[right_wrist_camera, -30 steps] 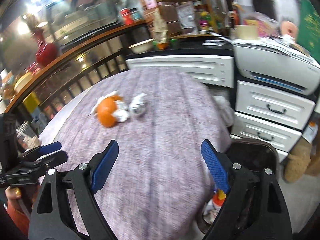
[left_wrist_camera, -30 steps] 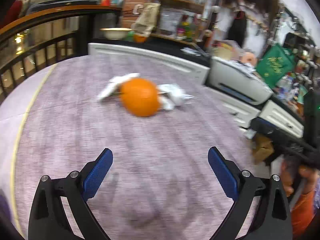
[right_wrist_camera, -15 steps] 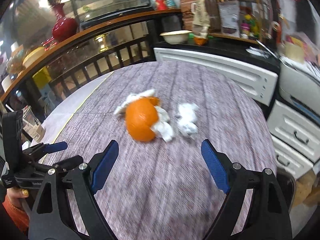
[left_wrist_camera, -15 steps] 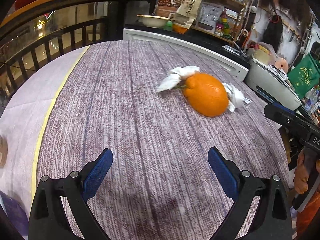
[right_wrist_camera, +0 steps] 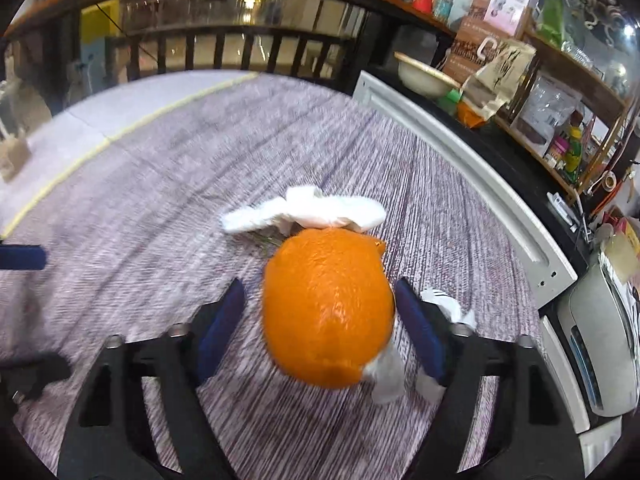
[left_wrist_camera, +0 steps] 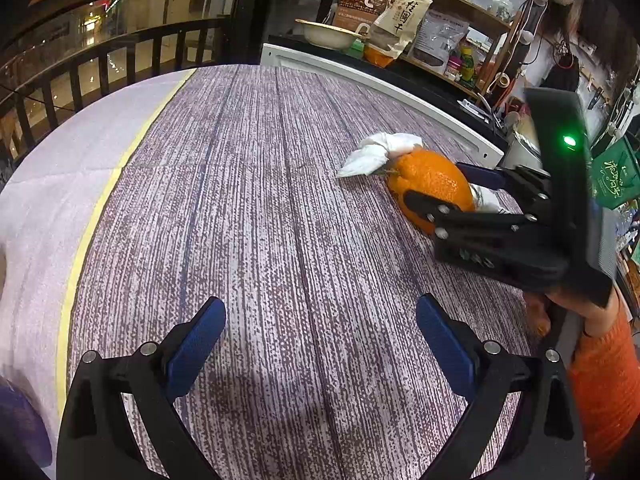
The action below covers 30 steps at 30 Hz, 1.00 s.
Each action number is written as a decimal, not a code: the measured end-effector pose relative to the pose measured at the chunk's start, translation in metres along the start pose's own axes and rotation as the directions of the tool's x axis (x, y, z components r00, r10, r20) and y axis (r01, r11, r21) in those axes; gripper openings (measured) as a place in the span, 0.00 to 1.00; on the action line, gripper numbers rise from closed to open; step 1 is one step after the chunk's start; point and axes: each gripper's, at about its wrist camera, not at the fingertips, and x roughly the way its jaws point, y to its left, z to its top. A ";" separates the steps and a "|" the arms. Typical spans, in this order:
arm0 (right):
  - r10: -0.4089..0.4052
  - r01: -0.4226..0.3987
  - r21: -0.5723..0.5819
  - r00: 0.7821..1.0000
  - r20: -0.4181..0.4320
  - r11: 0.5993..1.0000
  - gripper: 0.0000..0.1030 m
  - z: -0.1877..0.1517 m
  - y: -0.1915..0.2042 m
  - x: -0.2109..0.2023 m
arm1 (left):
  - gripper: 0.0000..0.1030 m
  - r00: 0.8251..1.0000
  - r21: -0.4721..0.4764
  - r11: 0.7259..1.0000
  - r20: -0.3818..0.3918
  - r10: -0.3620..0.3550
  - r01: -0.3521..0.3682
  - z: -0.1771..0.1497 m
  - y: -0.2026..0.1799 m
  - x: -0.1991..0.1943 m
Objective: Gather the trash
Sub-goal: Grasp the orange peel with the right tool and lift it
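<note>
An orange [right_wrist_camera: 328, 308] lies on the purple-grey tablecloth [right_wrist_camera: 168, 184], with a crumpled white tissue [right_wrist_camera: 308, 210] just beyond it and another white tissue [right_wrist_camera: 452, 312] at its right. My right gripper [right_wrist_camera: 320, 328] is open, its blue-padded fingers on either side of the orange, a gap showing on the left. In the left wrist view the orange [left_wrist_camera: 430, 184], the far tissue [left_wrist_camera: 380, 152] and the right gripper [left_wrist_camera: 448, 188] around the orange show at right. My left gripper [left_wrist_camera: 320, 340] is open and empty over bare cloth, well short of them.
A white cabinet edge [right_wrist_camera: 460, 152] borders the table's far side, with a bowl [left_wrist_camera: 328, 34] and shelves of packets behind. A dark railing [left_wrist_camera: 100, 60] runs at left. A yellow stripe [left_wrist_camera: 92, 216] marks the cloth's left part. A white printer [right_wrist_camera: 600, 344] stands at right.
My right gripper has moved forward across the table until its open fingers flank the orange. My left gripper has turned left a little, so the orange sits further right in its view.
</note>
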 end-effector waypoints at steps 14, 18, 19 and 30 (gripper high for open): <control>0.171 -0.186 0.188 0.981 0.095 0.964 0.35 -0.006 -0.029 -0.046 | 0.92 0.999 0.017 1.000 -0.028 -0.018 0.018 -0.002 -0.008 0.011; 0.186 -0.218 0.213 0.969 0.163 0.952 0.34 -0.015 -0.041 -0.083 | 0.92 0.999 0.045 0.999 -0.029 -0.027 0.028 0.001 -0.021 0.015; 0.188 -0.227 0.224 0.965 0.184 0.948 0.34 -0.019 -0.046 -0.095 | 0.92 0.999 0.052 0.998 -0.029 -0.031 0.033 0.001 -0.025 0.016; 0.299 -0.362 0.349 0.928 0.222 0.864 0.33 -0.061 -0.078 -0.135 | 0.92 0.996 0.153 0.984 -0.020 -0.086 0.089 -0.002 -0.071 0.013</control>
